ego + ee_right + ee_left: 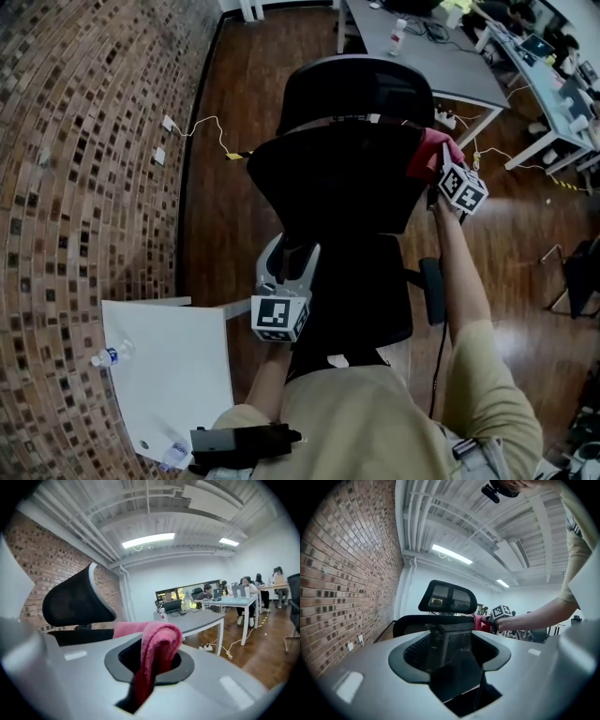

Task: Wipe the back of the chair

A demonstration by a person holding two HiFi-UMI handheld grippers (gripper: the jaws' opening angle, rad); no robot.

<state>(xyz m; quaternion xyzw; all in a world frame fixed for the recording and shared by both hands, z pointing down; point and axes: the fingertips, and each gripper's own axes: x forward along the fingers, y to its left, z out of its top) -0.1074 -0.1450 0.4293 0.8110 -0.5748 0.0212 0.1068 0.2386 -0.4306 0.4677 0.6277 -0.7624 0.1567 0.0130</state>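
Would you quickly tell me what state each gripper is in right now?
Left gripper: jaws open, gripping nothing, behind the chair.
Right gripper: jaws shut on the pink cloth.

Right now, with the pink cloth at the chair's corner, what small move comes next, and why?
Probably sweep the right gripper leftward across the chair back. It is shut on the pink cloth, which sits at the back's upper right corner, with the rest of the surface lying to its left. The left gripper is open, lower down.
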